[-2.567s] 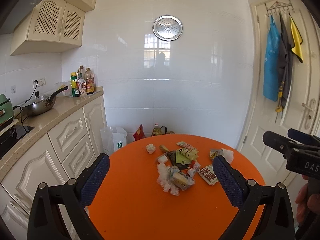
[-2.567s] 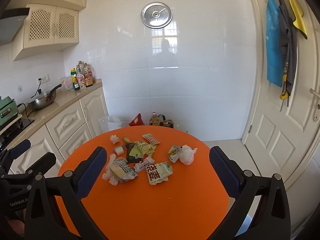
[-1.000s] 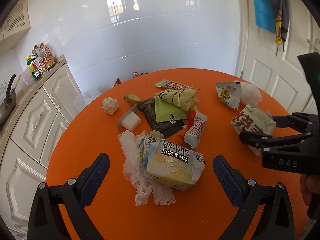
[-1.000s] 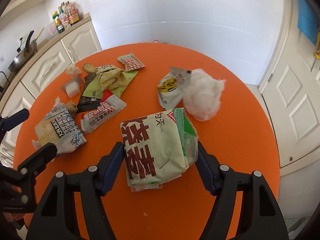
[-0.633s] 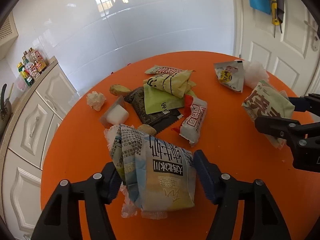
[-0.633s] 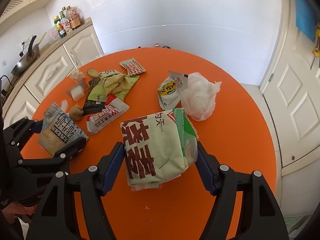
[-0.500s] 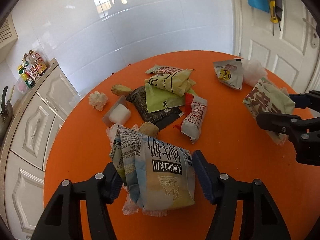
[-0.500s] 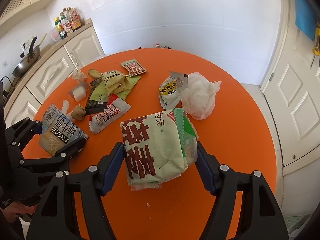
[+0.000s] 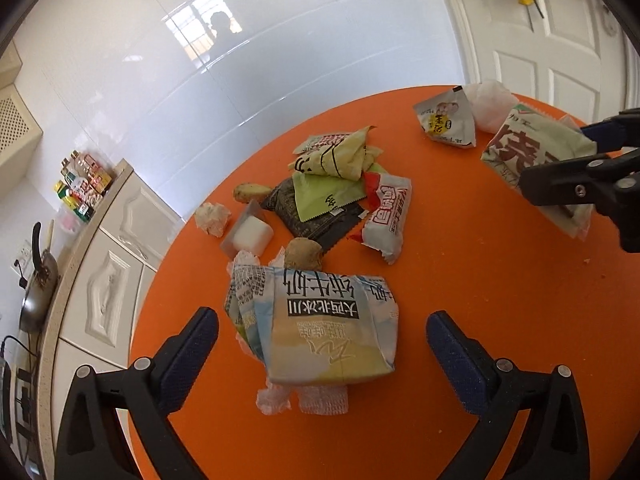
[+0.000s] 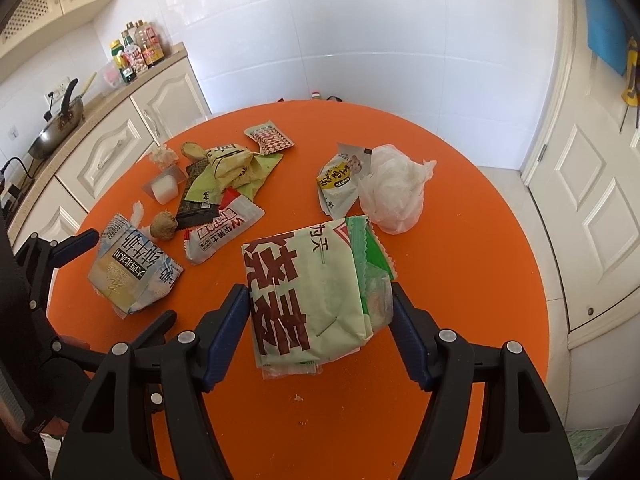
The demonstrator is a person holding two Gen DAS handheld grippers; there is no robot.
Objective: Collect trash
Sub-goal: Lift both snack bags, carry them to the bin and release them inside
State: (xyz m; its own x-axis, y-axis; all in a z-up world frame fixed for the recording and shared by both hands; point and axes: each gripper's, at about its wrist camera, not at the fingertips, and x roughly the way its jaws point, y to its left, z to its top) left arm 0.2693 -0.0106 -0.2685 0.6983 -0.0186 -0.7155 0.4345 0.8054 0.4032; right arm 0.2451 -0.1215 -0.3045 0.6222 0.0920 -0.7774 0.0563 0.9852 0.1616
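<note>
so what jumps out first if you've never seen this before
A round orange table strewn with wrappers. The right gripper is clamped on a green bag at the near edge. The left gripper has its jaws opening around a milk bag lying on the table, pads clear of it.

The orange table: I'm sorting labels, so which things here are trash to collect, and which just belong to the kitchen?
Trash to collect:
- milk bag, between the opening left tongs
- green-and-white wrapper, in the right tongs
- red-and-white wrapper
- crumpled plastic bag
- yellow-label packet

Just lying about:
- pan
- bottles
</note>
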